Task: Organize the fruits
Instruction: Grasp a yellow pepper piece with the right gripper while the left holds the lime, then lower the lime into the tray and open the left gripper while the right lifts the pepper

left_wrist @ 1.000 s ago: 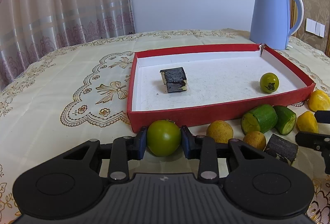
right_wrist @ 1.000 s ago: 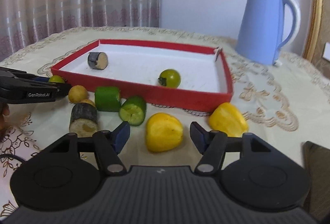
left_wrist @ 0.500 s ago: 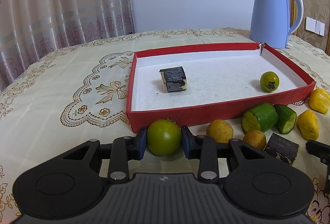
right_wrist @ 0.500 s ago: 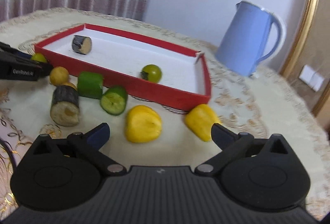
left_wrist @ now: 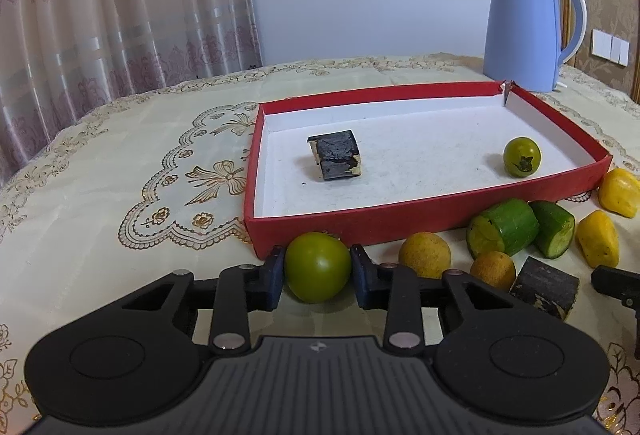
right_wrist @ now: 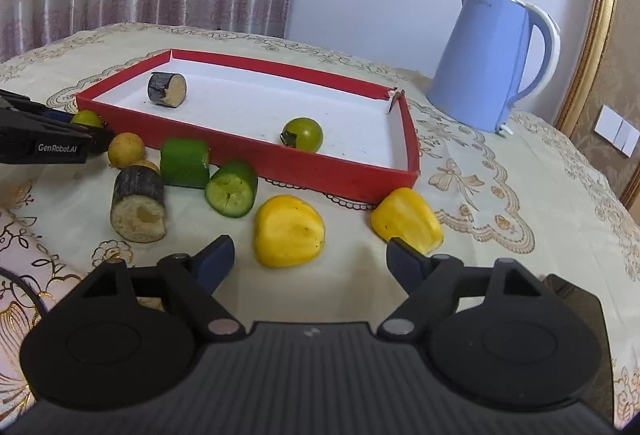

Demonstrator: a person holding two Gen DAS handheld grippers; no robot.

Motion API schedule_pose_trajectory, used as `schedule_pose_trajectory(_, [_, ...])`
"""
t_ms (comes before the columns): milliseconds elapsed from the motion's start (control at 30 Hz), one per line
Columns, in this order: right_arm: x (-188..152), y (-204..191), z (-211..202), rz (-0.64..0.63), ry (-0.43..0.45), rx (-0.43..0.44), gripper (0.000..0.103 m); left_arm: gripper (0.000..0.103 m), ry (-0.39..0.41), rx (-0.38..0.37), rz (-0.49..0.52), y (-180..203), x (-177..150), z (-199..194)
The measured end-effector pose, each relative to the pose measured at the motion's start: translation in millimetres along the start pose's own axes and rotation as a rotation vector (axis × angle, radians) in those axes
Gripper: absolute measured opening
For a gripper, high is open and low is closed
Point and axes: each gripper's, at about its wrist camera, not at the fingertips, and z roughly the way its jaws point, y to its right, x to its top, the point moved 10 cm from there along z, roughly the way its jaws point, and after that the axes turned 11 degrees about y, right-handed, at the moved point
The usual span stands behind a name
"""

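The left hand-held gripper [left_wrist: 318,269] points forward and somewhat downward, low over the tabletop [left_wrist: 100,203], its blue pads pressed against either side of a green tomato [left_wrist: 318,267]. The right hand-held gripper [right_wrist: 310,255] is angled downward likewise, its jaws wide apart and closing, with nothing touching the fingertips [right_wrist: 218,255].

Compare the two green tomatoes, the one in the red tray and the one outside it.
The tomato in the tray lies free on the white floor of the red tray; the outer tomato sits on the tablecloth against the tray's near wall, clamped by the left tool. The tray tomato shows its dark stem scar; the outer one shows smooth skin. Both are round, green and whole.
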Motion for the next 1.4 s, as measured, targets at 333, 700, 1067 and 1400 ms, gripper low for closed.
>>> schedule_pose_trajectory(333, [1,1,10,0.058,-0.026,0.088,0.068,0.033,0.022,0.039,-0.008,-11,4,-13])
schedule_pose_trajectory(700, [4,5,17,0.138,-0.030,0.158,0.038,0.033,0.037,0.055,0.019,-11,9,-20])
schedule_pose_trajectory(1067, [4,15,8,0.204,0.043,0.102,0.037,0.033,0.061,0.063,0.018,-16,21,-27])
schedule_pose_trajectory(1400, [11,27,-6,0.243,0.136,0.055,0.037,0.033,0.124,0.078,0.084,-1,64,-15])
